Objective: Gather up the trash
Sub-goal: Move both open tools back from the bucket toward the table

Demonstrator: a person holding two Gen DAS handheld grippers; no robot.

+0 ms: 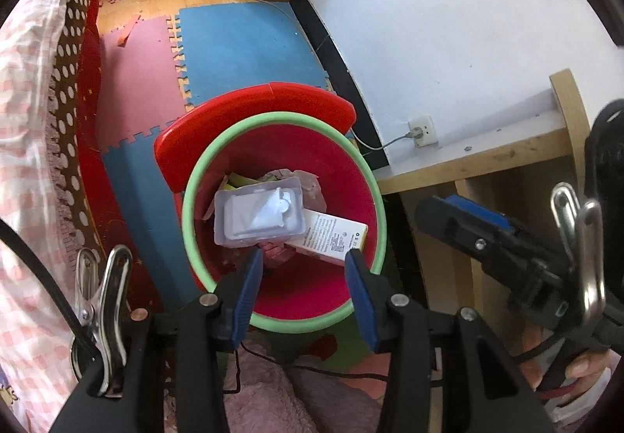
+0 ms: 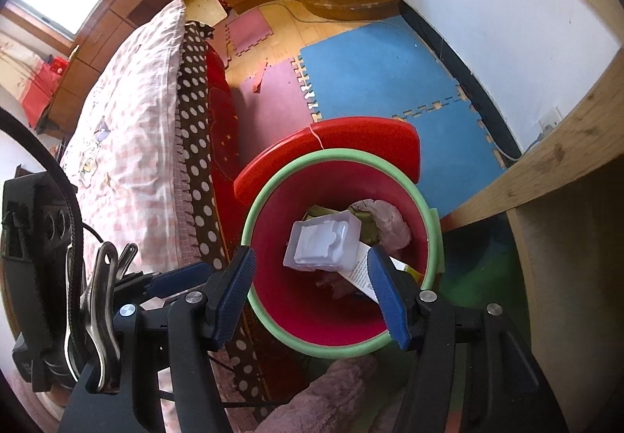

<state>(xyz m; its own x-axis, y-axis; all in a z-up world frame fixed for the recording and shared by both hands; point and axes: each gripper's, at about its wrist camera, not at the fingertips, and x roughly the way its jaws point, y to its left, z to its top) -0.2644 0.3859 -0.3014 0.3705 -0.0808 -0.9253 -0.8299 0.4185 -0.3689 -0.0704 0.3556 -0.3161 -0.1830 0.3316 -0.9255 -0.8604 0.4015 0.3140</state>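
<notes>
1. Bed [image 2: 128,113] on the far left: pink checked cover, polka-dot valance under it.
2. Floor: pink and blue foam mats [image 1: 241,47], wood floor beyond.
3. Left gripper [image 1: 304,257] points down over the bin, blue pads apart, nothing between them.
4. Red bin [image 1: 347,167] with green rim stands on the mats, red swing lid [image 1: 249,109] tipped up at its far side.
5. Trash inside the bin: clear plastic blister tray [image 1: 259,212] on top, white printed carton [image 1: 335,238] just beside it on the right, touching; crumpled pink paper [image 2: 390,222] behind.
6. Right gripper [image 2: 308,269] also hangs over the bin, pads spread wider, empty. The carton's end shows past its right finger; can't tell contact.
7. Wooden desk [image 2: 546,160] on the right, white wall with a socket [image 1: 423,128] behind it.
</notes>
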